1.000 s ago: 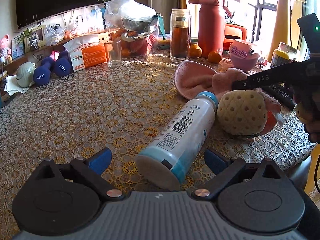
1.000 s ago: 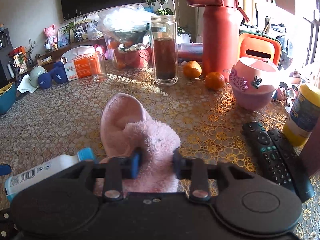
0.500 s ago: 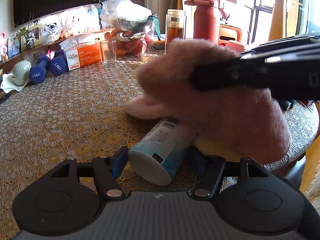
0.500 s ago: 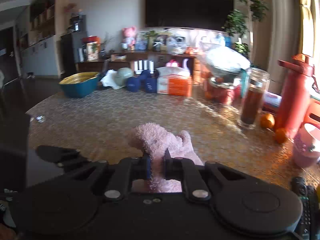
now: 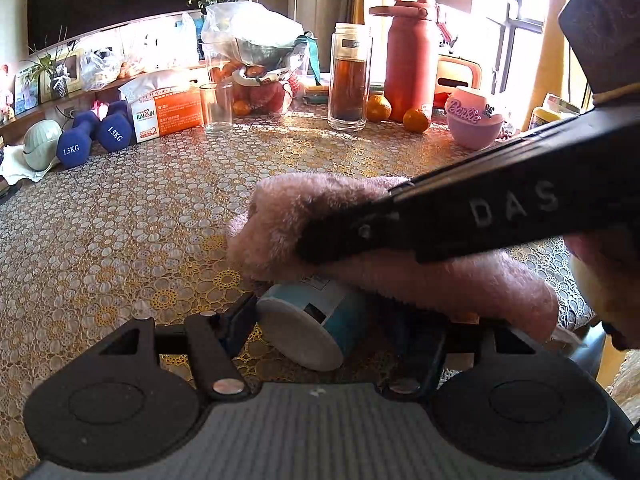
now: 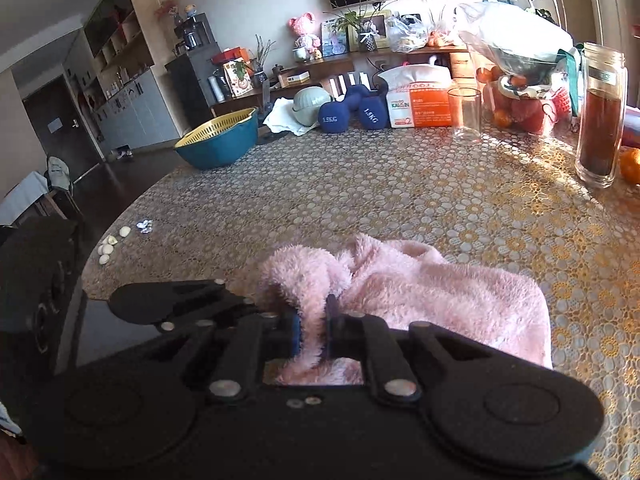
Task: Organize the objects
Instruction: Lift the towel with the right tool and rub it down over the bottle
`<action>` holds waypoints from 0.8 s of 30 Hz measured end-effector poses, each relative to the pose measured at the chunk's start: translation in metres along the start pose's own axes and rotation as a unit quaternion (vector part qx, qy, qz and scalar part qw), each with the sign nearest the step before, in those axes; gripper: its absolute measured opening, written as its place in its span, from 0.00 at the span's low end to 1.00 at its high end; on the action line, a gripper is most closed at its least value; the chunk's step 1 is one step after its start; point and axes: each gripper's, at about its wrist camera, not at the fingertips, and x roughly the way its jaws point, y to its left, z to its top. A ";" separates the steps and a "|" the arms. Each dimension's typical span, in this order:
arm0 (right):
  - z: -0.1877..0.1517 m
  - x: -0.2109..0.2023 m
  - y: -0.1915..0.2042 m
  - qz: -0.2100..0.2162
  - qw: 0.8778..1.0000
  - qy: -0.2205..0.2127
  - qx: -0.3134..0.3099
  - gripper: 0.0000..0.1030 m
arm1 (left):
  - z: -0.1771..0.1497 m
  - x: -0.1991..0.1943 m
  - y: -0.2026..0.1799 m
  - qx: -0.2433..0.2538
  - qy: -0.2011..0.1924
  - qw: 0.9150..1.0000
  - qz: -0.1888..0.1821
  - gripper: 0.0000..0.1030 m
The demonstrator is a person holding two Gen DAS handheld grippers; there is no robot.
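Pink towel pinched in right gripper, now draped over bottle, left gripper closing on it.

Two blue dumbbells, two oranges, one drinking glass, one pink towel.

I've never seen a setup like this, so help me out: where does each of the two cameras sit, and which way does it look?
Left wrist: on the left gripper, looking across the table at a lying bottle between its fingers; the right gripper crosses in front.
Right wrist: on the right gripper, facing the table's far end, fingers pinching a pink towel.
Shared: towel, dumbbells, glass.
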 end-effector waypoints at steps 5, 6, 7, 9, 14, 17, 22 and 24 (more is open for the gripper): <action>0.011 0.001 -0.032 -0.052 0.998 -0.008 0.018 0.09 | -0.001 0.000 -0.001 0.003 -0.001 1.000 0.000 0.63; 0.013 0.001 -0.040 -0.061 0.998 -0.010 0.023 0.09 | -0.001 0.000 -0.001 0.004 -0.001 1.000 0.001 0.63; 0.014 0.000 -0.047 -0.066 0.997 -0.012 0.031 0.09 | -0.001 0.000 -0.001 0.005 -0.001 1.000 0.001 0.63; 0.016 0.000 -0.058 -0.084 0.996 -0.016 0.038 0.09 | -0.001 0.000 -0.001 0.005 -0.001 1.000 0.000 0.63; 0.012 0.000 -0.077 -0.101 0.992 -0.021 0.068 0.08 | 0.000 -0.001 0.004 -0.008 0.004 1.000 -0.014 0.60; 0.006 -0.005 -0.080 -0.106 0.991 -0.029 0.081 0.08 | 0.002 -0.004 0.014 -0.041 0.006 0.998 -0.038 0.61; -0.006 -0.017 -0.081 -0.104 0.990 -0.039 0.090 0.09 | 0.010 -0.005 0.028 -0.097 0.005 0.991 -0.090 0.67; -0.010 -0.022 -0.081 -0.105 0.990 -0.041 0.089 0.09 | 0.011 -0.002 0.027 -0.103 0.015 0.989 -0.102 0.67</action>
